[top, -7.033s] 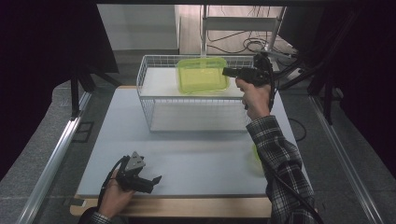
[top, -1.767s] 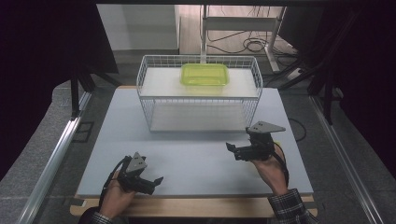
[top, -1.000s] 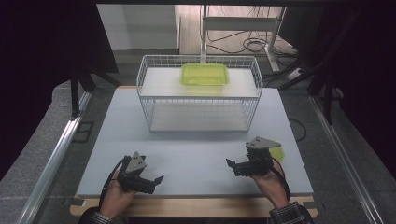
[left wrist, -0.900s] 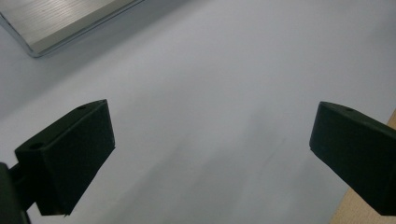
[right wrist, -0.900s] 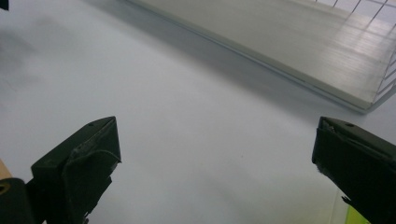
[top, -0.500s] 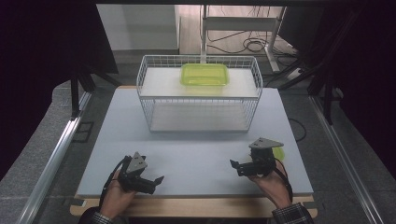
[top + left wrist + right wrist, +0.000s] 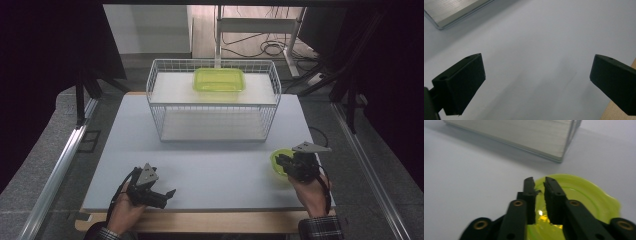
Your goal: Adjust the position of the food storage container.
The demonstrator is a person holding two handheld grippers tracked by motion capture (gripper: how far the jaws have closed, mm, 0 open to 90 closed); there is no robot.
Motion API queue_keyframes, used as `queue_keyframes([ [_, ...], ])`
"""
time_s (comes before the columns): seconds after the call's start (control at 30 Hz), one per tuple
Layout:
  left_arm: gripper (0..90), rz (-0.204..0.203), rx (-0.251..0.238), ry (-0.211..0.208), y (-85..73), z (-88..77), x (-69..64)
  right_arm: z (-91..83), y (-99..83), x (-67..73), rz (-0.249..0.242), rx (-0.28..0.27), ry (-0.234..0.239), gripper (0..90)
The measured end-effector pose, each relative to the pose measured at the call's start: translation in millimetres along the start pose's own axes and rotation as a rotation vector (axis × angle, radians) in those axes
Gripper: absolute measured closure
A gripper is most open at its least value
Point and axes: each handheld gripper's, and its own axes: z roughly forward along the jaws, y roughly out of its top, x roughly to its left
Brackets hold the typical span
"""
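A yellow-green bowl [image 7: 275,168] lies on the white table near its right edge. My right gripper [image 7: 280,159] has just been closing, and in the right gripper view its jaws [image 7: 539,181] stand almost together with the bowl's [image 7: 584,195] near rim pinched between them. At the table's front left my left gripper [image 7: 167,194] rests in the hand. It is open, with only bare table between its wide jaws [image 7: 537,65]. A yellow-green rectangular container [image 7: 219,79] sits on the top shelf of the white wire basket [image 7: 212,125] at the back.
The wire basket stands across the back middle of the table, and its pale base plate [image 7: 524,137] lies ahead of the right gripper. A metal rail [image 7: 60,165] runs along the left side. A wooden strip [image 7: 220,221] edges the table's front.
My right hand has moved right and slightly away from the front edge, and the green bowl now shows beside its jaws. The jaws have closed. The left hand has stayed still.
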Motion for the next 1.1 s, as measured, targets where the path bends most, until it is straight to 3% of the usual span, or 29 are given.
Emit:
queue_keyframes([
  [0.07, 0.0, 0.004, 0.002, 0.0, 0.1, 0.0, -0.2, -3.0, -0.8, -6.9, 0.009, -0.001, -0.017, 88.8],
  [0.2, 0.0, 0.004, 0.006, -0.003, 0.0, 0.6, -0.9, -7.2, -3.8, -21.9, 0.053, 0.017, -0.053, 89.6],
  [0.33, 0.0, 0.005, 0.007, -0.003, 0.0, 1.0, -1.2, -13.2, -7.1, -35.6, 0.089, 0.001, -0.085, 89.6],
  [0.53, 0.0, 0.007, 0.009, -0.002, 0.1, 1.1, -1.3, -19.4, -10.4, -49.3, 0.113, -0.022, -0.126, 89.6],
  [0.73, 0.0, 0.014, 0.015, 0.0, 0.0, 2.0, -1.5, -20.2, -16.7, -65.3, 0.142, -0.011, -0.179, 89.6],
  [1.1, 0.0, 0.019, 0.022, -0.001, -0.1, 2.9, -2.1, -10.1, -26.3, -76.0, 0.157, 0.053, -0.185, 89.5],
])
